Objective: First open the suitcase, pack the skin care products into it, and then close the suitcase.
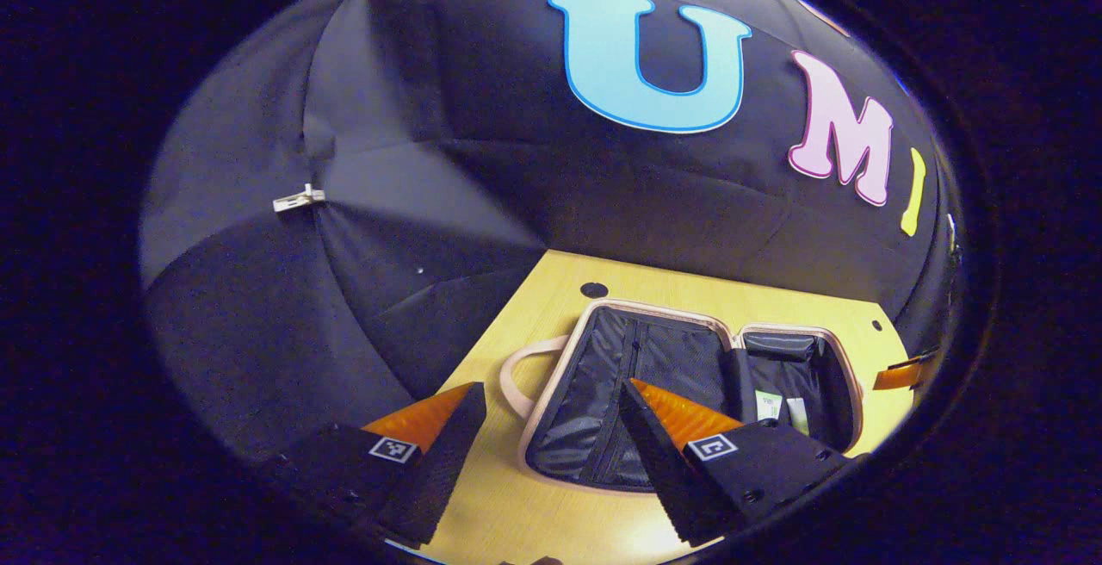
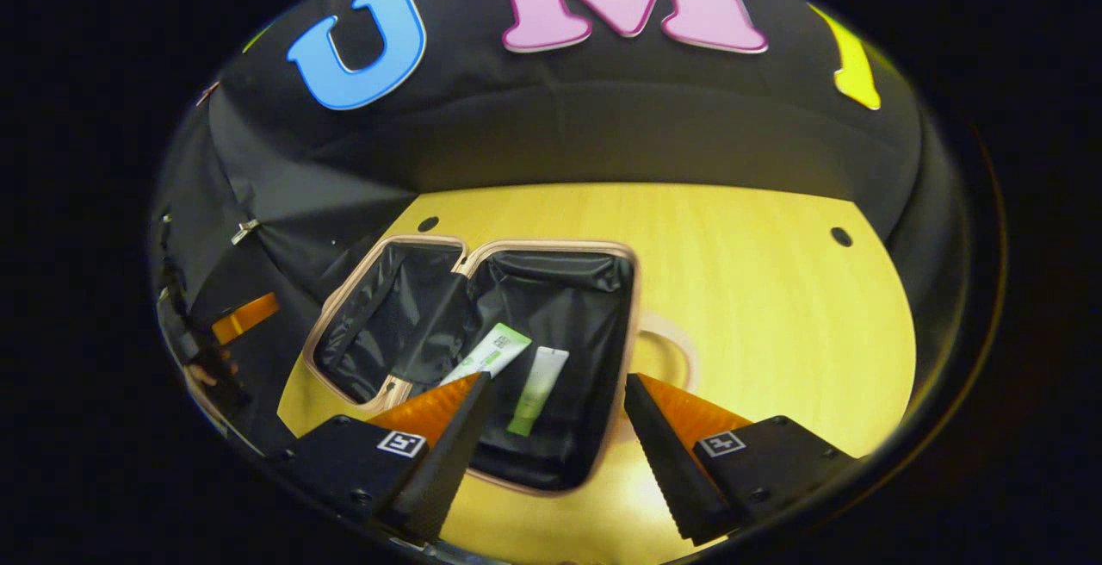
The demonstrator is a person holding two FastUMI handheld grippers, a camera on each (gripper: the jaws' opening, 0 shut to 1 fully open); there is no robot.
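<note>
Suitcase (image 2: pixel 469 268) lies fully open and flat on the desk (image 2: pixel 740 289), both halves facing up, joined at a central hinge; shell rim is pale pink-beige, interior lined in dark, slightly shiny fabric. In the left gripper view the suitcase (image 1: pixel 603 311) shows a zipped mesh divider over one half and a pale loop handle (image 1: pixel 512 375) sticking out from that half's outer edge. Two skin care tubes sit inside the other half, side by side and close together: a white-and-green tube (image 2: pixel 491 354) angled toward the hinge, and a slimmer pale green tube (image 2: pixel 538 388) just beside it, nearer the suitcase's outer wall. Printing on the tubes is too small to read. Left gripper (image 1: pixel 551 453) hovers over the desk near the mesh half, fingers spread wide, nothing between them. Right gripper (image 2: pixel 560 449) hangs above the half with the tubes, fingers likewise wide apart and holding nothing. Desk is light yellow wood grain with a few small dark round holes (image 2: pixel 841 236) beyond the suitcase. Black cloth booth wall (image 2: pixel 603 134) rises behind the desk, pinned with small clips (image 1: pixel 299 199).
</note>
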